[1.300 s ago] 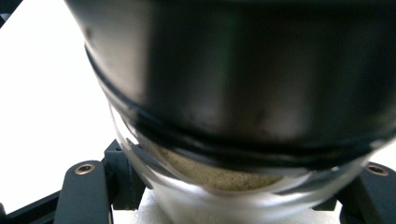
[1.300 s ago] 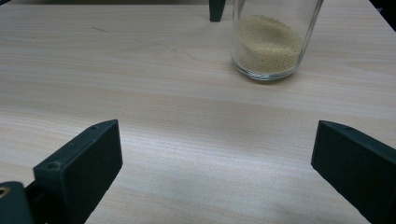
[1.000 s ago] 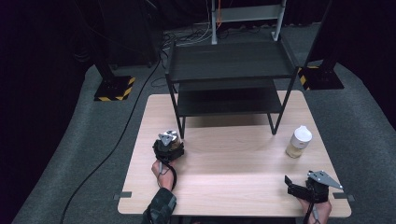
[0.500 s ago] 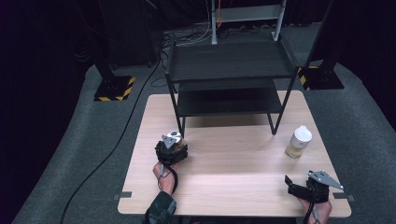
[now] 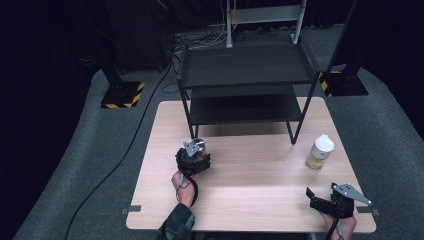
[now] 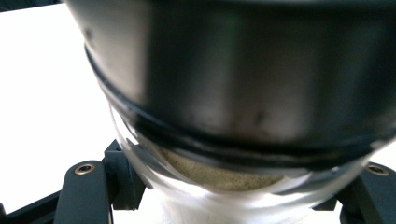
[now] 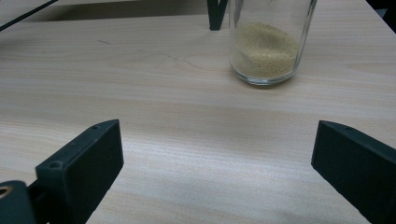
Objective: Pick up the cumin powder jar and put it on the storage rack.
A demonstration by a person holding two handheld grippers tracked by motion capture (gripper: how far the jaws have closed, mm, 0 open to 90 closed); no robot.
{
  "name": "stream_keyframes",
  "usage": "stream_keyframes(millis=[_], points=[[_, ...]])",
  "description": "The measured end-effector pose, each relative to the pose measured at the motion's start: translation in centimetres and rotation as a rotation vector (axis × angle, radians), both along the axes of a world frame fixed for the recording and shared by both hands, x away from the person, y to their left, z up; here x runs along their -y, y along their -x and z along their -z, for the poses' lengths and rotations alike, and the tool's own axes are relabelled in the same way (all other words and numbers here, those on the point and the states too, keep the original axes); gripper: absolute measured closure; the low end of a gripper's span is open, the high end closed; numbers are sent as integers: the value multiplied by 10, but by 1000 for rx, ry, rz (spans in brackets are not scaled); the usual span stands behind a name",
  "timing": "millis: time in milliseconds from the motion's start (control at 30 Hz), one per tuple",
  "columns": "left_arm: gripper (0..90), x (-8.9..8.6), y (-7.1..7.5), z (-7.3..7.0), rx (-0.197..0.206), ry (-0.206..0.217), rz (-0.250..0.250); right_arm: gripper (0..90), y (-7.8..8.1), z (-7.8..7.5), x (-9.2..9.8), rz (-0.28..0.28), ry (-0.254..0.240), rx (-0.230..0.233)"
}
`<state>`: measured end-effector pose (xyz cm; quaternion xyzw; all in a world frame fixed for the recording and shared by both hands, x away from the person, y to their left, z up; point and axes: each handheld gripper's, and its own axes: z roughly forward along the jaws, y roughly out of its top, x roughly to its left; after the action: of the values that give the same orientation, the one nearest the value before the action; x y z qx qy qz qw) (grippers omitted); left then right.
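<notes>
The left gripper pinches a dark-capped glass jar of sandy powder between its fingers, above the desk before the black shelf, while the right gripper's fingers stand spread.

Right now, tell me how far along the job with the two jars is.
Done: the left gripper is shut on a glass jar with a dark lid, so one pick-up is made. In hand: that jar is held in front of the black shelf rack. Left: both shelves look bare, and the white-lidded jar stands untouched on the table, with the right gripper open behind it.
</notes>
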<state>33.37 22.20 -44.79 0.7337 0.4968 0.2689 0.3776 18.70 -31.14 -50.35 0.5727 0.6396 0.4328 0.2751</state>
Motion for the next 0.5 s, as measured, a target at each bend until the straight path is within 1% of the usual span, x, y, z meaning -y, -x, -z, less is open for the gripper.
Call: stream_keyframes(millis=[200, 400, 433, 500], points=[[302, 10, 0, -4, 5, -8, 22, 7, 1, 1, 0, 6, -6, 7], [302, 19, -1, -6, 6, -13, 34, 7, 2, 1, 1, 1, -8, 9], [302, 20, -1, -7, 4, -18, 38, 7, 2, 1, 1, 0, -8, 9], [302, 22, -1, -8, 4, -14, 37, 8, 1, 1, 1, 0, -8, 9]])
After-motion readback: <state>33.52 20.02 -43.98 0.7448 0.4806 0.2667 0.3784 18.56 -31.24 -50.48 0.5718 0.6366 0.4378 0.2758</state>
